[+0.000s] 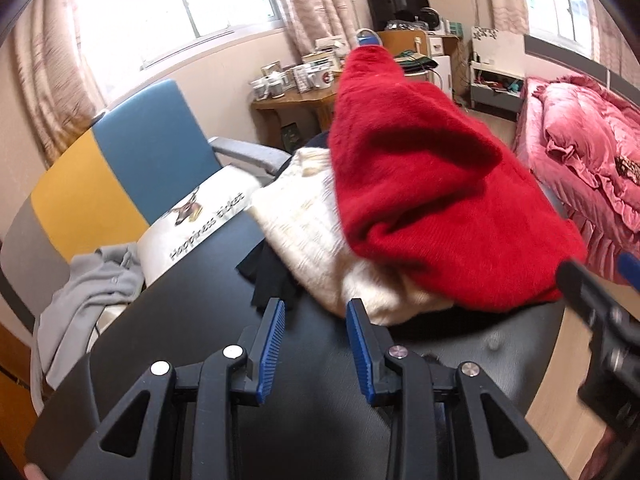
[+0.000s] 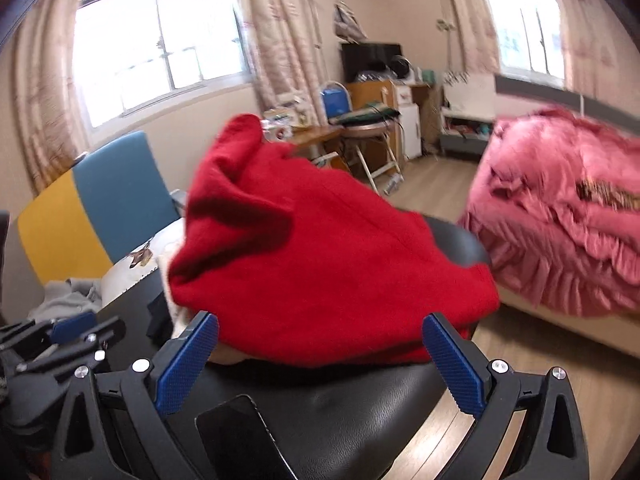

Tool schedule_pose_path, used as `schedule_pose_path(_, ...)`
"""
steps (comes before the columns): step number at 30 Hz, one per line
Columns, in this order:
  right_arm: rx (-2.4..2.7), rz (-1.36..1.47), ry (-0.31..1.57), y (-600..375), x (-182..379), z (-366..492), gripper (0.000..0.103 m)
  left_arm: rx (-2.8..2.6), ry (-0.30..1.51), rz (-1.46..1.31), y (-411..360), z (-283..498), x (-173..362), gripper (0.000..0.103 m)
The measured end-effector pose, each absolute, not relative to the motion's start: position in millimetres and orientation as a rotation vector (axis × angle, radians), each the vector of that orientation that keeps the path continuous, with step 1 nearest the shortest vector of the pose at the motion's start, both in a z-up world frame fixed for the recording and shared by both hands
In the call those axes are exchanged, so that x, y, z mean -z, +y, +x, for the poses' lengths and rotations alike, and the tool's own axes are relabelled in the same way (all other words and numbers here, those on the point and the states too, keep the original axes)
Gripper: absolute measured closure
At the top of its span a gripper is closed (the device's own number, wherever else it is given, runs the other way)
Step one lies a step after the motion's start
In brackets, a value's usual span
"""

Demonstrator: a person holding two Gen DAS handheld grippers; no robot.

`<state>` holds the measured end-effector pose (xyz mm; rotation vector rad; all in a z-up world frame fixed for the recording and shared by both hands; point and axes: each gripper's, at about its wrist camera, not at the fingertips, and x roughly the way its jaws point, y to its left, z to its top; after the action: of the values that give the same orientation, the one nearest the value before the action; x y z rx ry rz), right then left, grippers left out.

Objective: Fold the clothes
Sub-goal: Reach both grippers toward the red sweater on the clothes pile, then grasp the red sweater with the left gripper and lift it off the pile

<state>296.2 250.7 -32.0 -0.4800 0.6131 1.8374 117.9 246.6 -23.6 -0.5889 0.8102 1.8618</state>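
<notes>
A fuzzy red sweater [image 1: 436, 184] lies bunched in a soft mound over a cream ribbed knit [image 1: 304, 232] on the black padded surface [image 1: 320, 360]. The left gripper [image 1: 316, 310] and right gripper [image 2: 320, 328] both stand open and empty just before it. A pink ruffled quilt [image 2: 560, 220] lies beyond.

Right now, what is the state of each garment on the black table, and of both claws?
Fluffy red sweater: bunched, lying on top of the pile.
Cream knitted garment: under the red sweater, partly covered.
Black cloth: crumpled, beside the cream garment.
Grey garment: draped off the table, on the chair.
Left claw: open, empty.
Right claw: open, empty.
</notes>
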Motion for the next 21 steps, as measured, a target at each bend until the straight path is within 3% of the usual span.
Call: schedule_pose_path(21,-1.791,-0.469,0.643,307,64,297,0.000,-1.619,0.776,-0.561,336,131,22,0.067)
